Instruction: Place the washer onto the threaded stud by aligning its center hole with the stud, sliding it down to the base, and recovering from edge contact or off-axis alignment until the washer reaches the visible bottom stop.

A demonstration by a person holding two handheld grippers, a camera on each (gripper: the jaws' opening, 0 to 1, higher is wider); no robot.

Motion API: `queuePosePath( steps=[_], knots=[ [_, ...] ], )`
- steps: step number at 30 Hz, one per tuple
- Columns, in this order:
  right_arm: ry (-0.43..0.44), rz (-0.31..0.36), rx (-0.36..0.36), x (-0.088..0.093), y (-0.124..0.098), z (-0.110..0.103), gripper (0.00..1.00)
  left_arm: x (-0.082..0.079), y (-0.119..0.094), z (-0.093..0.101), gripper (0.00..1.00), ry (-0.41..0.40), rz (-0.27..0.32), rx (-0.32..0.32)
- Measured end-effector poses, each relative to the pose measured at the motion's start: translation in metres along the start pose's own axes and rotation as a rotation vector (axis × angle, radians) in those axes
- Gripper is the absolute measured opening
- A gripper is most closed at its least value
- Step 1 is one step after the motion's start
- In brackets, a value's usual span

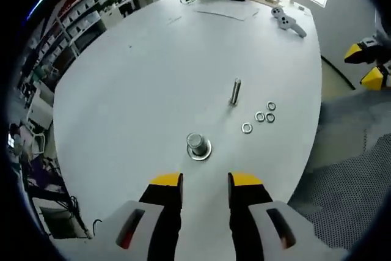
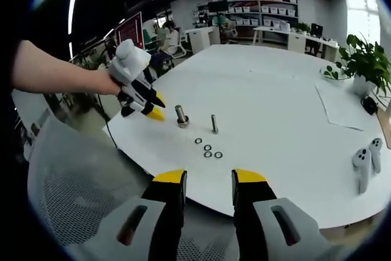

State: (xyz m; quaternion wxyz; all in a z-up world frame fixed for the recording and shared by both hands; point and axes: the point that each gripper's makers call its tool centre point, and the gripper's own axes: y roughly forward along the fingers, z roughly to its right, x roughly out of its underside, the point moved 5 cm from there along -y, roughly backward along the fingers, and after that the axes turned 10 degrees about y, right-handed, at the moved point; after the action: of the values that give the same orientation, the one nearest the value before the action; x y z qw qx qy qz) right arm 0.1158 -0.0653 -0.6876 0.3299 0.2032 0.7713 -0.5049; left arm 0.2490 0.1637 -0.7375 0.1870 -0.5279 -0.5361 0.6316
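White round table [image 1: 122, 90] before us, threaded stud [image 1: 236, 91] standing upright at centre, four washers [image 1: 259, 117] loose just beside it, flanged cylinder [image 1: 198, 145] near our left gripper [image 1: 205, 181], jaws apart, right gripper [image 2: 208, 179] likewise released, both empty.

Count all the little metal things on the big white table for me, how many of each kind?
Small silver ring-shaped metal washers lying loose: 4
Tall thin silver threaded stud standing upright: 1
Short silver metal post on a round flat base: 1
Total: 6
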Motion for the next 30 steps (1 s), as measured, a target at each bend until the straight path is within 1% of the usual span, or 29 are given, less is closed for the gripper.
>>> queuePosePath(
  steps=[1, 5, 9, 10, 11, 14, 16, 19, 20, 21, 22, 23, 27, 30],
  knots=[
    [-0.003, 0.001, -0.002, 0.000, 0.000, 0.000, 0.32, -0.002, -0.006, 0.003, 0.28, -0.032, 0.031, -0.003],
    [-0.015, 0.011, -0.015, -0.002, 0.000, -0.003, 0.32, -0.001, -0.021, 0.009, 0.29, -0.063, 0.086, -0.015],
    [-0.024, 0.004, -0.022, -0.001, 0.001, -0.005, 0.32, 0.007, -0.038, 0.013, 0.30, -0.065, 0.114, -0.045],
    [-0.024, 0.005, -0.024, -0.001, 0.000, -0.005, 0.32, 0.008, -0.044, 0.014, 0.30, -0.099, 0.141, -0.053],
    [-0.022, 0.006, -0.026, -0.001, 0.000, -0.006, 0.32, 0.009, -0.048, 0.015, 0.31, -0.118, 0.151, -0.055],
    [-0.024, 0.004, -0.028, -0.001, 0.001, -0.007, 0.32, 0.018, -0.061, 0.020, 0.32, -0.164, 0.176, -0.064],
    [-0.032, -0.004, -0.030, -0.002, 0.002, -0.008, 0.32, 0.024, -0.068, 0.024, 0.32, -0.170, 0.176, -0.067],
    [-0.042, -0.011, -0.033, 0.000, 0.002, -0.008, 0.32, 0.032, -0.076, 0.025, 0.33, -0.170, 0.179, -0.075],
    [-0.042, -0.013, -0.033, 0.001, 0.002, -0.008, 0.32, 0.034, -0.078, 0.025, 0.34, -0.186, 0.181, -0.074],
    [-0.038, -0.015, -0.034, 0.001, 0.002, -0.008, 0.32, 0.036, -0.080, 0.027, 0.36, -0.252, 0.197, -0.054],
    [-0.034, -0.019, -0.036, 0.002, 0.002, -0.008, 0.32, 0.037, -0.083, 0.026, 0.38, -0.282, 0.206, -0.053],
    [-0.035, -0.023, -0.034, 0.003, 0.002, -0.008, 0.32, 0.038, -0.087, 0.026, 0.38, -0.294, 0.225, -0.055],
    [-0.040, -0.035, -0.028, 0.004, 0.003, -0.008, 0.32, 0.042, -0.097, 0.028, 0.38, -0.288, 0.242, -0.063],
    [-0.043, -0.042, -0.023, 0.005, 0.003, -0.008, 0.33, 0.043, -0.105, 0.029, 0.38, -0.294, 0.277, -0.074]
  ],
)
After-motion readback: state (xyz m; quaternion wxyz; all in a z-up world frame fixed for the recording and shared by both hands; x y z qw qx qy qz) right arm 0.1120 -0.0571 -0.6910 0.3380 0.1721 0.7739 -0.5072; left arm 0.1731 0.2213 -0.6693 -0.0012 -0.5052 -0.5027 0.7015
